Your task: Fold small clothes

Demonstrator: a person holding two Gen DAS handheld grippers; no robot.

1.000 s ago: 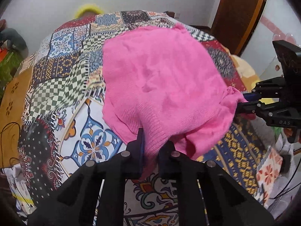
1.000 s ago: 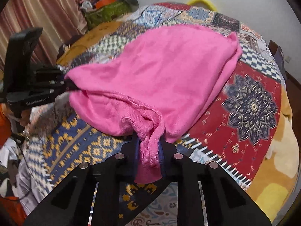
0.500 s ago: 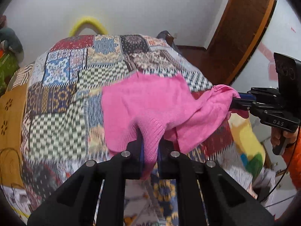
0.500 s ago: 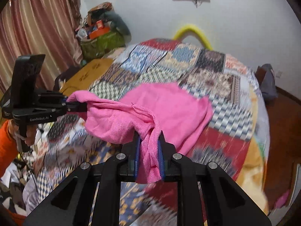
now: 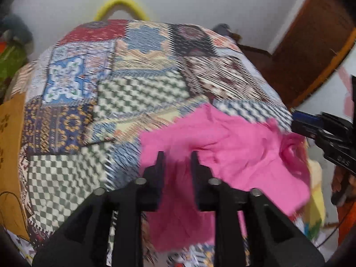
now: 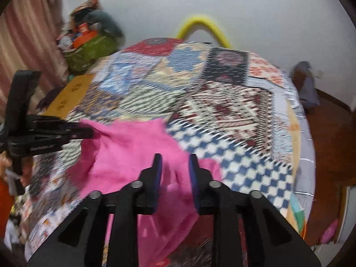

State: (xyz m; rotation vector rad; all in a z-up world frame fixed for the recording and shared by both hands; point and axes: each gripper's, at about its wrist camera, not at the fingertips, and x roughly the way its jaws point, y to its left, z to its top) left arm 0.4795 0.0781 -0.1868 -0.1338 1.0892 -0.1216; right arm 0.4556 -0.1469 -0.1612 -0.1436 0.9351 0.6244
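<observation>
Both grippers let go since 0.5 s ago | L gripper (image 5: 175,158) + R gripper (image 6: 174,161) spread, pinching nothing | 1 pink garment (image 5: 233,146) dropped, lower-centre, on quilt (image 5: 124,93) | lettering unreadable

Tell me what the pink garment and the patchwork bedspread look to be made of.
Pink garment: soft matte fabric, probably a light knit; it crumples into loose folds without shine, though blur hides the weave.
Patchwork bedspread: printed woven cloth, likely cotton; flat matte patterned panels, no visible pile.

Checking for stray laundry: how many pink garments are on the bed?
1: the pink garment lies crumpled on the patchwork bedspread near both grippers. Others may be hidden.
</observation>
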